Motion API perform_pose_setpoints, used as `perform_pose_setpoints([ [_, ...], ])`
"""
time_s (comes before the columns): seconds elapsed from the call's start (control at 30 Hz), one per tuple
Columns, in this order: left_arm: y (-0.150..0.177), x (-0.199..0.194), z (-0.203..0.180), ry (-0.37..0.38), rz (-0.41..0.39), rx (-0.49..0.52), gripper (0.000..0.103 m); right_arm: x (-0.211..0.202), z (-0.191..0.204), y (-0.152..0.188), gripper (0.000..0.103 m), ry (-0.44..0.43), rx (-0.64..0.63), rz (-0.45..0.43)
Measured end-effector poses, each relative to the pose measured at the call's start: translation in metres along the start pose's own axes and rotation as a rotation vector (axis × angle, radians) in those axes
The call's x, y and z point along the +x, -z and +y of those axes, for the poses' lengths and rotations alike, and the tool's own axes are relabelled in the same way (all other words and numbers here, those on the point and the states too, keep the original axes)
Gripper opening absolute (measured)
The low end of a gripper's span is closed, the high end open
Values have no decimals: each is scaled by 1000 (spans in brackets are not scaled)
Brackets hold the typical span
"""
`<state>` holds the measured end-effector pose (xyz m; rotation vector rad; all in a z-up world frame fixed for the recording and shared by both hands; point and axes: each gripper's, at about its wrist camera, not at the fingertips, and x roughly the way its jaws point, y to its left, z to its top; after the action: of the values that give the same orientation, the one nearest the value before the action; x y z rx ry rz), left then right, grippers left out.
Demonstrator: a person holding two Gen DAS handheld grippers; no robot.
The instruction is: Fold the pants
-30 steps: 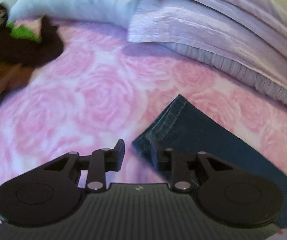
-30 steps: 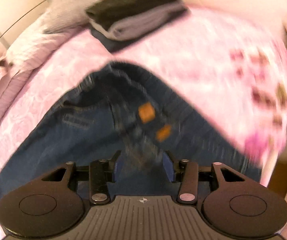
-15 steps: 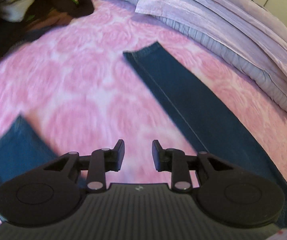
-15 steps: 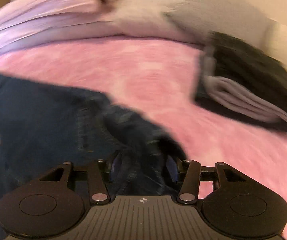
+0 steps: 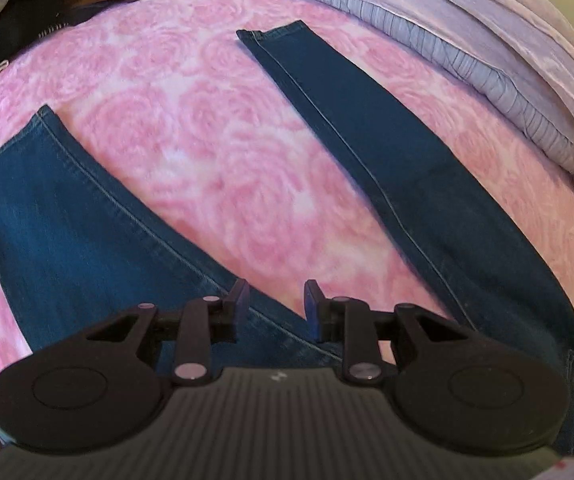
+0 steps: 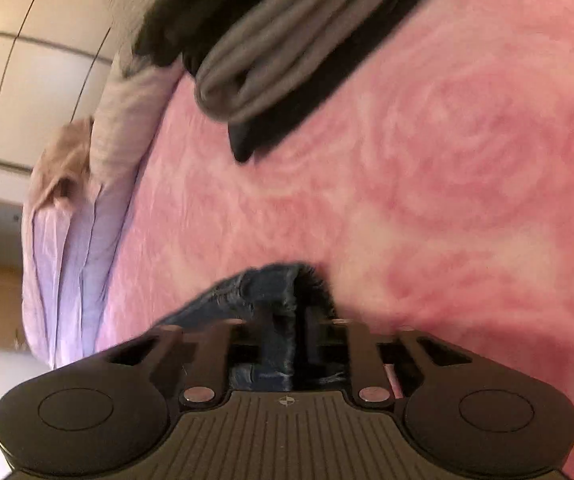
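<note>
The left hand-held gripper (image 5: 275, 304) hangs released above the crotch of the jeans (image 5: 87, 232); both legs splay apart ahead on the bed (image 5: 215, 152). The right hand-held gripper (image 6: 287, 344) has just been opening, denim bunched between its jaws. No fold shows yet.

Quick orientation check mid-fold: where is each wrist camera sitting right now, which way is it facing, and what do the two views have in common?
Left wrist: above the pink rose bedspread, angled steeply down at the jeans spread in a V toward the lilac pillows; only the left gripper shows, jaws apart, empty.
Right wrist: low, close to the bedspread, rolled sideways, facing a folded grey and black stack; the right gripper has bunched denim between its fingers; blur hides the grip.
Shared: the bedspread, jeans and lilac pillows. No hand or sleeve shows.
</note>
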<state>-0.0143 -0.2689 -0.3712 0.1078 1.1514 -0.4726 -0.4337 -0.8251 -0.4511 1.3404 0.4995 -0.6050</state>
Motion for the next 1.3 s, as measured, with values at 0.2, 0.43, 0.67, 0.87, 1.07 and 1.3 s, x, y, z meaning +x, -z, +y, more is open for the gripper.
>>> perform_pose_setpoints([
  [0.2,12,-4,-14,18,22,-24,24,-13,-9,50,45,-76,-12,214],
  [0.43,20,-6,-23,15,37,-15,24,3,-11,64,44,-131,-132,203],
  [0.67,24,-9,-27,18,34,5,24,-24,25,70,0,-121,-310,80],
  [0.87,27,-6,-28,24,51,3,24,-2,-1,68,0,25,-205,123],
  [1.07,33,-8,-20,27,61,-11,24,-49,-4,92,42,6,-94,200],
  [1.3,41,-9,-18,33,74,-14,24,-59,-8,115,44,-80,-108,260],
])
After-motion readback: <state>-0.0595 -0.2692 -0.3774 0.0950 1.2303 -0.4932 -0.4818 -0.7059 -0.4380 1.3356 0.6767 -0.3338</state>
